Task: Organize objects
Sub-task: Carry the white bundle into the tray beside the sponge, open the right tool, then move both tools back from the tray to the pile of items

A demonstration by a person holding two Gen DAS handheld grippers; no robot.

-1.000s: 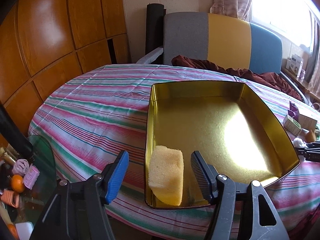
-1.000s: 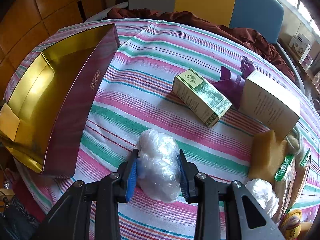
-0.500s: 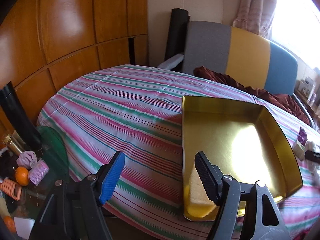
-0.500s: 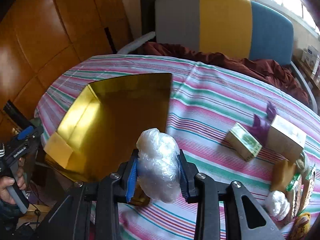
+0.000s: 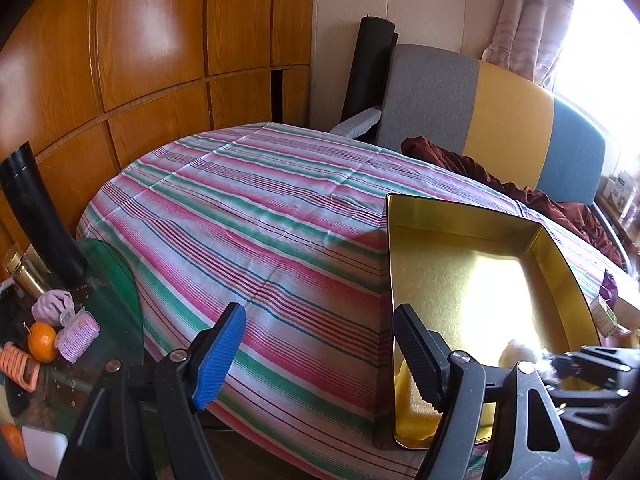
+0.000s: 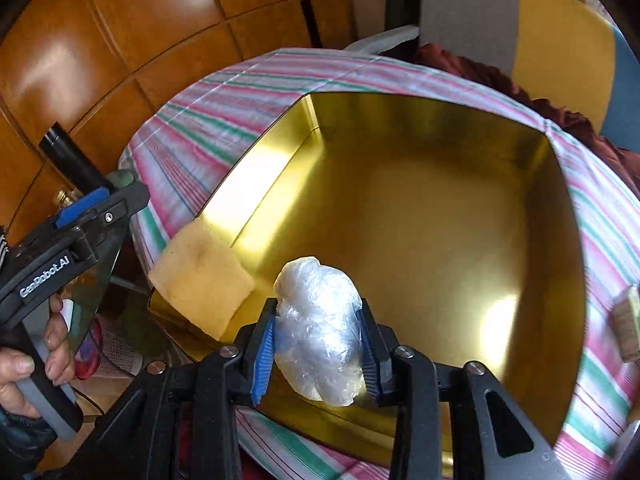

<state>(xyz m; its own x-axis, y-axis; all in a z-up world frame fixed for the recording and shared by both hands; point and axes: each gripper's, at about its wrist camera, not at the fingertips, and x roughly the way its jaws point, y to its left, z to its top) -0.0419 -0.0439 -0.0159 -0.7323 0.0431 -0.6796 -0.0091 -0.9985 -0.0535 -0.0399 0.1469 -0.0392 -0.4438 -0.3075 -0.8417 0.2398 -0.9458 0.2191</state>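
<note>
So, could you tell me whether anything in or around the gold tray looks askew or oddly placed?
Yes: the yellow sponge isn't lying flat. It leans in the near-left corner of the gold tray, propped over the rim. The right gripper holds a clear plastic bundle above the tray.

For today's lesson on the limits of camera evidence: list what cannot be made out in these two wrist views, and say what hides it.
- Yellow sponge, left wrist view: mostly behind a finger of the opening, empty left tongs.
- Small boxes, left wrist view: hidden by the gold tin's wall.
- Contents of the plastic bundle in the right tongs: crinkled wrap obscures them.
- Box, right wrist view: blurred, cut off.
</note>
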